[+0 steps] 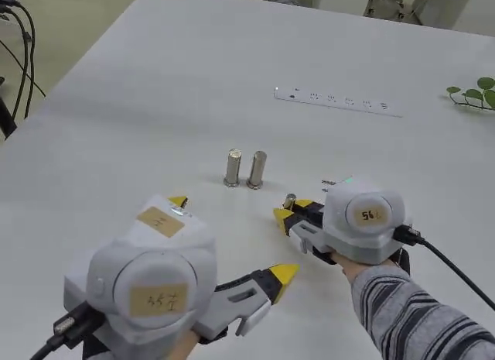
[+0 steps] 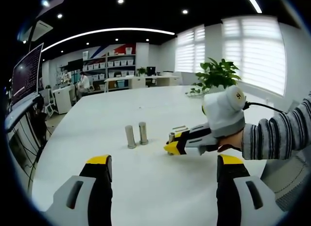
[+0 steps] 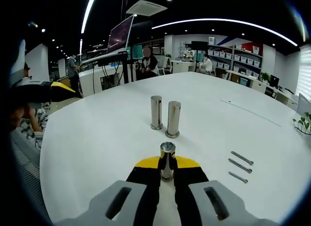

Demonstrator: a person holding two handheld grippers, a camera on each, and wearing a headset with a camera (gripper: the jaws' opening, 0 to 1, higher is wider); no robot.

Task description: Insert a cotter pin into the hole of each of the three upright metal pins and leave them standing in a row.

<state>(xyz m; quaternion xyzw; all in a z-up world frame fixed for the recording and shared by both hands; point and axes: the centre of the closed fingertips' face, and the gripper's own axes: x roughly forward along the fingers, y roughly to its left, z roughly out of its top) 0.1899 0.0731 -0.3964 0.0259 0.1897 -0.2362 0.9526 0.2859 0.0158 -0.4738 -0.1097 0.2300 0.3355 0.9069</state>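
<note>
Short cylindrical steel pin [image 3: 167, 155] is being held upright over the white tabletop [image 1: 155, 104], the right gripper [image 1: 292, 210] clenching it between its yellow-tipped jaws. Two matching steel pins [image 3: 173, 119] are standing side by side at its 12 o'clock, three thin cotter pins [image 3: 241, 158] lying at 3 o'clock. The left gripper [image 2: 165, 163] is hovering released. Its view is showing office shelving [image 2: 116, 65] and blinded windows [image 2: 257, 51].

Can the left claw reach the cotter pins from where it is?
Probably not directly: the right claw, shut on a metal pin, lies between the open left claw and the cotter pins. It would have to go round.
</note>
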